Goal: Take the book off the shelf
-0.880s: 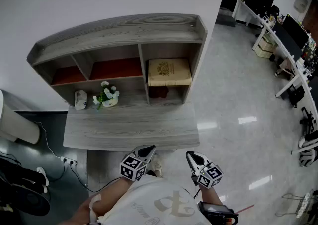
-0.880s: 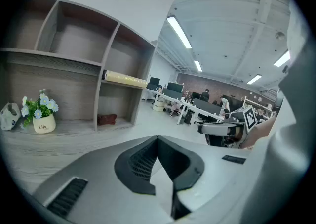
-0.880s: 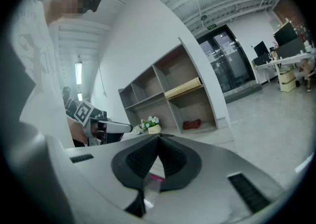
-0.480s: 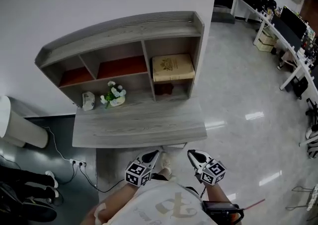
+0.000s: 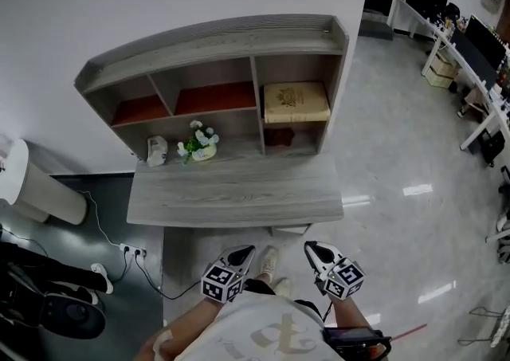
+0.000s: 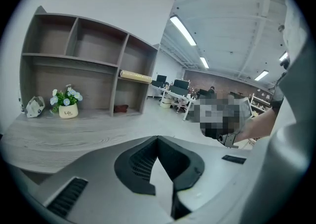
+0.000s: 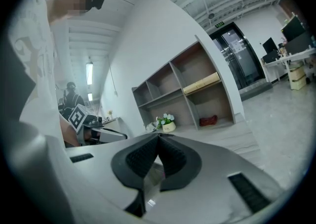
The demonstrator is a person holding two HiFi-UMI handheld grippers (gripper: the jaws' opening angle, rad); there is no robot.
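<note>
The book [image 5: 296,102] is tan and lies flat in the upper right compartment of the grey wooden shelf [image 5: 215,37], which stands on a desk [image 5: 235,196]. It also shows in the left gripper view as the book [image 6: 136,75] and in the right gripper view as the book [image 7: 201,83]. My left gripper [image 5: 240,254] and right gripper [image 5: 312,249] are held low by the person's body, well short of the desk's front edge. Both are shut with nothing between them: left gripper [image 6: 157,138], right gripper [image 7: 158,135].
A flower pot [image 5: 199,144] and a small white object [image 5: 157,151] stand on the desk under the shelf, and a red thing [image 5: 279,136] lies below the book. A white bin [image 5: 32,192] and floor cables [image 5: 131,250] are at the left, office desks [image 5: 470,41] at the right.
The head view has shifted, so the shelf and desk now sit further right and slightly lower in the picture. Both grippers stay low by the body, still shut.
</note>
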